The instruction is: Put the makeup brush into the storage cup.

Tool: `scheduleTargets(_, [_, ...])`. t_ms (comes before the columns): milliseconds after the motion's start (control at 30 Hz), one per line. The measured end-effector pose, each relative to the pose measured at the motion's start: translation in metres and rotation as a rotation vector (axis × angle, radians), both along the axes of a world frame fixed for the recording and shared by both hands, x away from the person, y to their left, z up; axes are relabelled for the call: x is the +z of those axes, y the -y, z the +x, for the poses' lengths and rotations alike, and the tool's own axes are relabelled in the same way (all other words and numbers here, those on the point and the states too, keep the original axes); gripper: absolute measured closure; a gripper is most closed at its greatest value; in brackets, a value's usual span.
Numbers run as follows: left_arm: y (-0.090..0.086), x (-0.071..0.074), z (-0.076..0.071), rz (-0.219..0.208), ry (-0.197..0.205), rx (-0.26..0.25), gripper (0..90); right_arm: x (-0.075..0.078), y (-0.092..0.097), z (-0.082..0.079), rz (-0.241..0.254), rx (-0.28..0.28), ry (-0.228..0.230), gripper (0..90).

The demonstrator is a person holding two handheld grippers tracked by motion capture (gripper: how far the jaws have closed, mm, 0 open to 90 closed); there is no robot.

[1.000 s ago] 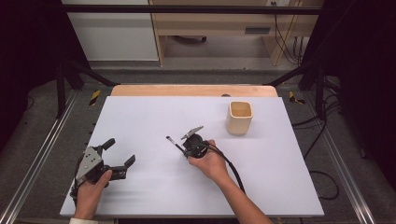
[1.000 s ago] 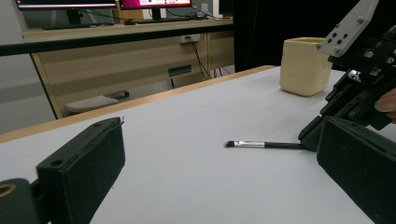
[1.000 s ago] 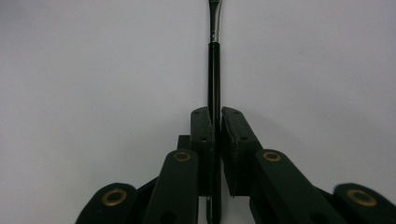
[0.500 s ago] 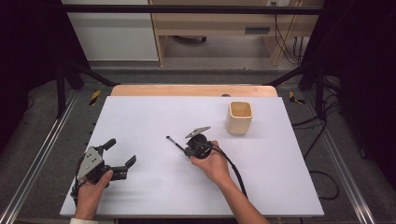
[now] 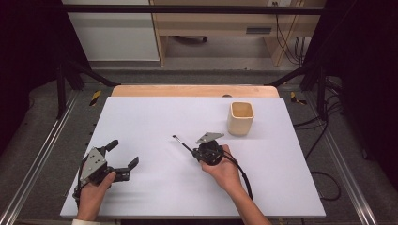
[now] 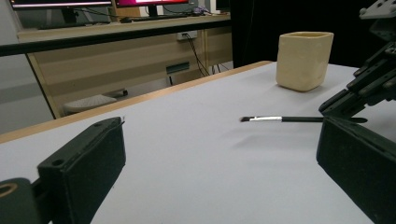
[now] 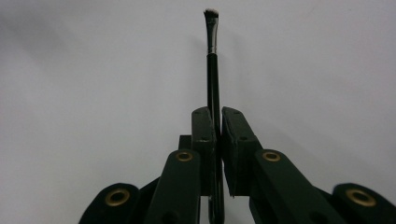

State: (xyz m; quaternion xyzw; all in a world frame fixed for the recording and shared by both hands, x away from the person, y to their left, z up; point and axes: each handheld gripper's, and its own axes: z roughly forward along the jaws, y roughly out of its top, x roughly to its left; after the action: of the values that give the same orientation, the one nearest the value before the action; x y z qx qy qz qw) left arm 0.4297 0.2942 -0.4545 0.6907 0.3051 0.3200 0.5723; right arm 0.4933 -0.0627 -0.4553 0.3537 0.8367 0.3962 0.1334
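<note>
A thin black brush point(image 5: 181, 142) with a silver ferrule and a pale tip is clamped between the jaws of my right gripper point(image 5: 194, 150), shut on its handle. It sticks out to the upper left, just above the white table. In the right gripper view the brush point(image 7: 213, 70) runs straight up from the closed jaws of the right gripper point(image 7: 218, 112). My left gripper point(image 5: 123, 153) rests at the table's left front, open and holding nothing. The left gripper view has its jaws point(image 6: 219, 140) wide apart, with the brush point(image 6: 280, 119) level beyond them.
A cream square cup point(image 5: 241, 118) stands upright at the back right of the white table top point(image 5: 155, 112), behind the right hand; the same cup point(image 6: 303, 60) is in the left gripper view. A wooden strip edges the far side. Metal rails run along both sides.
My right hand has carried the brush a little to the right. The left gripper has stayed where it was, still open.
</note>
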Motion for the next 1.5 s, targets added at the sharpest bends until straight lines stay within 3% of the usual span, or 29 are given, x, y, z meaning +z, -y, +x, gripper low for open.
scheduleTargets(67, [0.001,0.000,0.000,-0.001,0.000,-0.001,1.2,0.004,0.006,-0.004,0.002,-0.002,0.022,84.1])
scheduleTargets(133, [0.002,0.001,0.001,0.000,0.000,-0.006,1.2,0.010,0.015,-0.010,0.040,-0.012,0.073,84.1])
scheduleTargets(167, [0.003,0.002,0.000,0.003,0.001,-0.005,1.2,0.010,0.015,-0.010,0.040,-0.012,0.073,84.1])
scheduleTargets(333, [0.011,0.003,0.001,0.026,-0.002,-0.013,1.2,0.014,0.029,-0.019,0.108,-0.050,0.160,84.1])
scheduleTargets(500, [0.020,0.008,0.003,0.051,0.007,-0.026,1.2,0.007,0.039,-0.023,0.168,-0.073,0.199,84.1])
scheduleTargets(667, [0.032,0.011,0.005,0.074,0.008,-0.041,1.4,0.006,0.044,-0.026,0.180,-0.082,0.232,84.1])
scheduleTargets(800, [0.043,0.018,0.005,0.047,0.025,-0.058,1.8,0.006,0.046,-0.027,0.192,-0.088,0.269,84.0])
scheduleTargets(1000, [0.051,0.031,0.007,0.036,0.027,-0.078,1.7,0.004,0.043,-0.029,0.193,-0.079,0.275,84.1])
scheduleTargets(1200, [0.055,0.039,0.004,-0.001,0.013,-0.088,1.8,0.006,0.039,-0.032,0.199,-0.086,0.306,84.0])
scheduleTargets(1367, [0.059,0.041,0.004,0.003,-0.017,-0.091,2.2,0.009,0.040,-0.035,0.209,-0.081,0.353,84.0])
scheduleTargets(1500, [0.067,0.037,0.003,-0.042,-0.033,-0.083,2.2,0.009,0.039,-0.036,0.209,-0.077,0.375,84.0])
